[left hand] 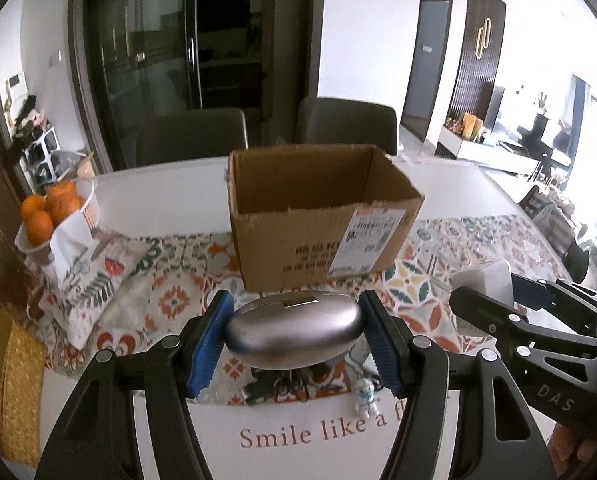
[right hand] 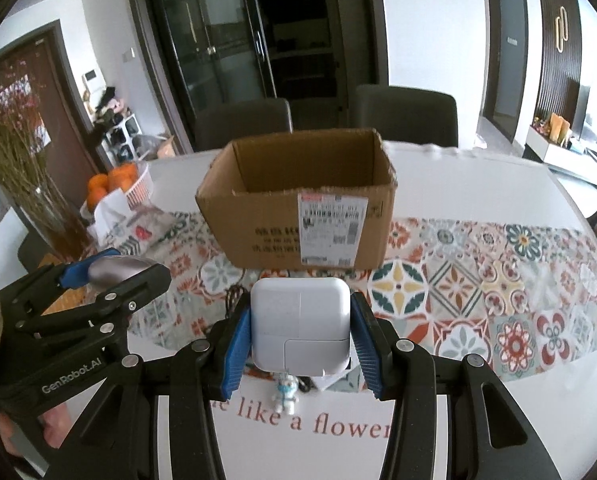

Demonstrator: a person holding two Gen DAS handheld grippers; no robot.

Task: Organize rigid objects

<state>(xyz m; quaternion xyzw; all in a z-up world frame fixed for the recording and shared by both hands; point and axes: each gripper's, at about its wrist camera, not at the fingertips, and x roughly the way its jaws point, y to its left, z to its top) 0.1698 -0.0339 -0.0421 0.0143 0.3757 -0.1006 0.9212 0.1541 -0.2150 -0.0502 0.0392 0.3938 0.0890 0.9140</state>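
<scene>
My left gripper (left hand: 294, 332) is shut on a silver oval case (left hand: 294, 334), held in the air above the table's near edge. My right gripper (right hand: 300, 328) is shut on a white square power adapter (right hand: 300, 326), also lifted. An open, seemingly empty cardboard box (left hand: 318, 216) (right hand: 298, 208) stands on the patterned cloth just beyond both. From the left wrist view the right gripper (left hand: 482, 300) shows at the right with the adapter (left hand: 486, 280); from the right wrist view the left gripper (right hand: 98, 272) shows at the left holding the case (right hand: 114, 270).
A small white-and-blue figurine (right hand: 285, 394) (left hand: 365, 398) and a dark keyring (left hand: 276, 388) lie below the grippers near the table's printed front edge. A basket of oranges (left hand: 48, 208) sits far left beside a folded bag. Two chairs (right hand: 404, 114) stand behind the table.
</scene>
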